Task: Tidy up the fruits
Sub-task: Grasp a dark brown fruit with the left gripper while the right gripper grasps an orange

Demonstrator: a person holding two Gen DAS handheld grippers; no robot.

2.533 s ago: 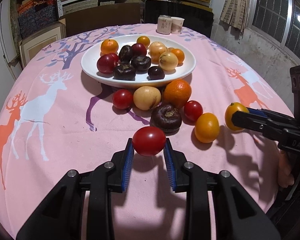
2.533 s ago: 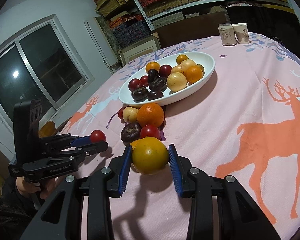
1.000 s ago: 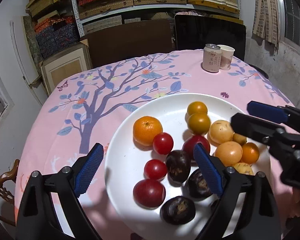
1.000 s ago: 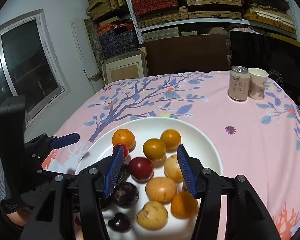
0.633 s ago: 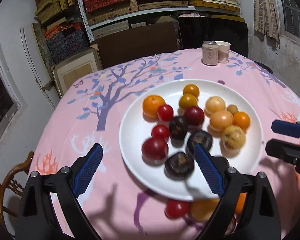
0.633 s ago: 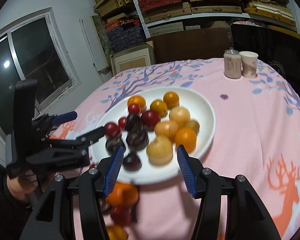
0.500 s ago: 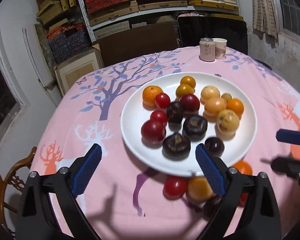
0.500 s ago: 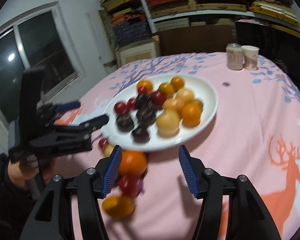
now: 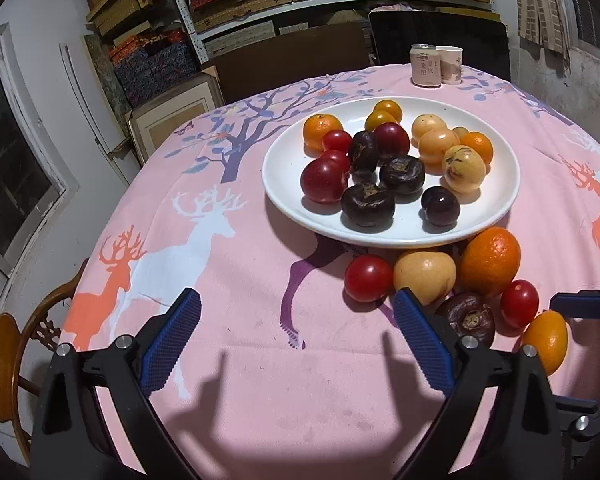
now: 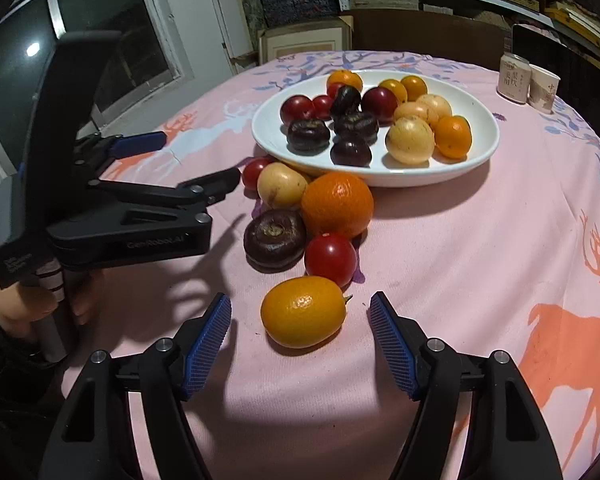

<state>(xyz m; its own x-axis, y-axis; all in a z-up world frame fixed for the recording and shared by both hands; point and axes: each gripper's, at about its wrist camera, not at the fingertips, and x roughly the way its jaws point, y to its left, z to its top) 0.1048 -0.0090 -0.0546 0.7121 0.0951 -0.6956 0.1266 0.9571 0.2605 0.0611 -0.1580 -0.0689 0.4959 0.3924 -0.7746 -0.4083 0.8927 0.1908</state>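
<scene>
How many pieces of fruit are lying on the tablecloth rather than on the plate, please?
6, clustered before the white plate: red tomato, pale fruit, orange, dark fruit, second tomato, yellow-orange fruit. Others may be hidden.

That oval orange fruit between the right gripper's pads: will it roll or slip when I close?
The oval orange fruit is rounded and lies loose on cloth, so a nudge probably rolls it. Its glossy skin may slip, though the right gripper has ribbed pads. Likely firm; squeeze gently.

Matte black gripper (image 10: pixel 300 332) arms with ribbed blue pads (image 10: pixel 206 340), silver screws beside them; dark sleeve (image 10: pixel 4 360) below the left gripper (image 10: pixel 196 160).
</scene>
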